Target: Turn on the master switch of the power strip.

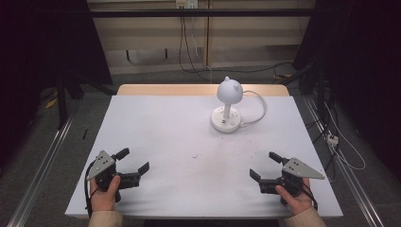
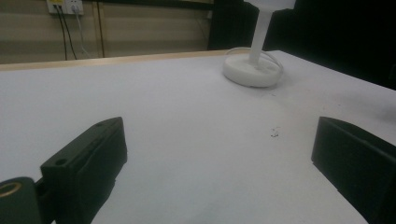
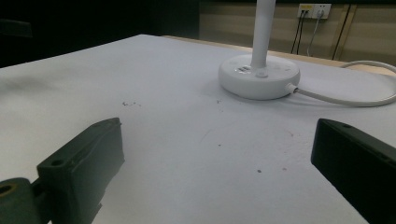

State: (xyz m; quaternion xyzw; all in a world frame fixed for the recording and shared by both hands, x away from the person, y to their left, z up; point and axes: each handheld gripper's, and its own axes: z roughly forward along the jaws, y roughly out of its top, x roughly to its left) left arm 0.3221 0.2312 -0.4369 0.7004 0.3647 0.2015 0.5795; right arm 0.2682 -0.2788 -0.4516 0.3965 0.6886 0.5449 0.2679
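Nothing looks started yet. At the lower left of the high view, the left gripper (image 1: 133,160) rests low over the white table top (image 1: 165,142) with its jaws spread wide and nothing between them. At the lower right, the right gripper (image 1: 264,164) sits the same way, jaws wide and bare. Well apart from both, in the upper middle of the frame, the small white plastic desk lamp with a rounded, eared shade (image 1: 228,105) stands upright and untouched on its round base, white cord (image 1: 259,106) looping to its right. There are no containers on the table. All the reaching and handling seems left to do.

Lamp (image 2: 254,65) head cut off by top edge.
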